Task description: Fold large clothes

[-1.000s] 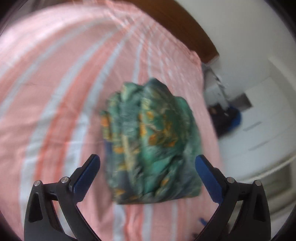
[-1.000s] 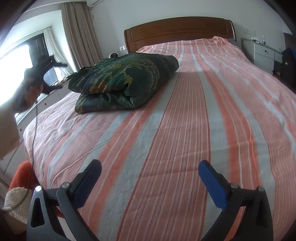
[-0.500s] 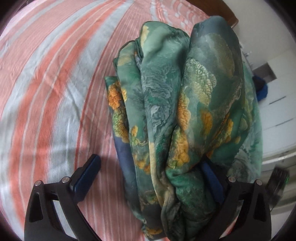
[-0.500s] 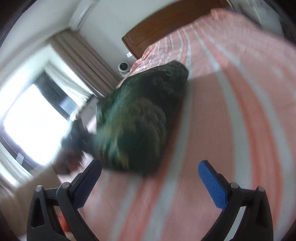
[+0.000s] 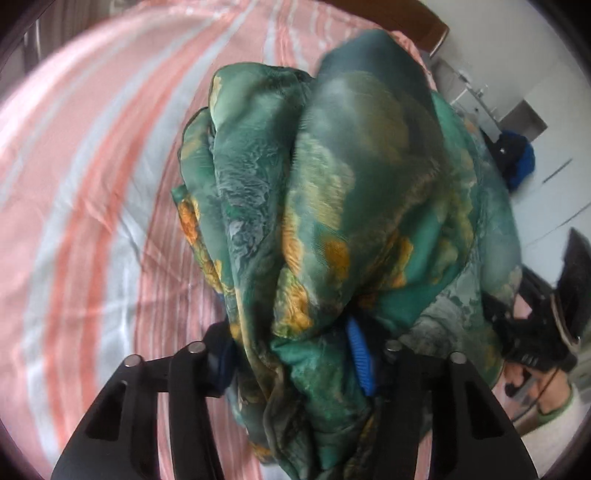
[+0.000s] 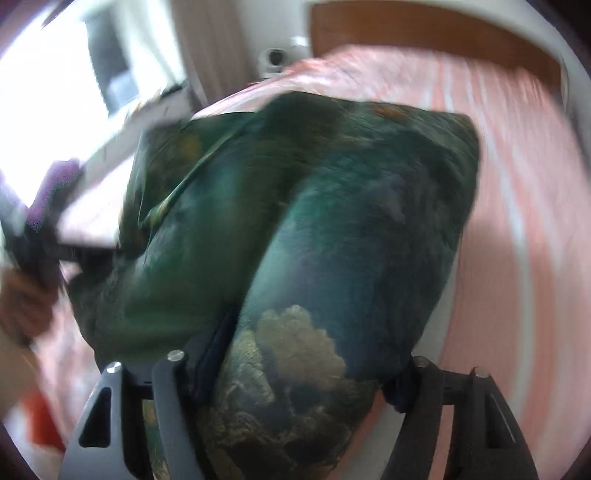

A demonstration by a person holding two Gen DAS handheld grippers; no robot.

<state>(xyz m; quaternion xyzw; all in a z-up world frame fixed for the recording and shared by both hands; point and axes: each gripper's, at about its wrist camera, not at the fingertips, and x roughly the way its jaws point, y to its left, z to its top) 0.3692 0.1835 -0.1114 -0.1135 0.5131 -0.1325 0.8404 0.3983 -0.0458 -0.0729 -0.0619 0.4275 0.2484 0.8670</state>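
A folded green garment (image 5: 332,184) with orange and gold print lies bundled on the pink striped bed (image 5: 92,166). In the left wrist view its near end fills my left gripper (image 5: 291,354), whose jaws are closing with the cloth pinched between the blue pads. In the right wrist view the same garment (image 6: 332,203) bulges between the fingers of my right gripper (image 6: 314,354), also closing, its pads pressed into the bundle's sides. The right wrist picture is blurred. A hand with the other gripper (image 5: 535,332) shows at the bundle's far side.
The wooden headboard (image 6: 424,33) stands behind the bed (image 6: 517,184). A bright window (image 6: 44,92) and a curtain (image 6: 214,48) are to the left. White cabinets (image 5: 554,147) and a dark blue bag (image 5: 517,158) stand beside the bed.
Both grippers came in from a distance onto the green bundle. Their wide-open jaws have narrowed around opposite ends of it.
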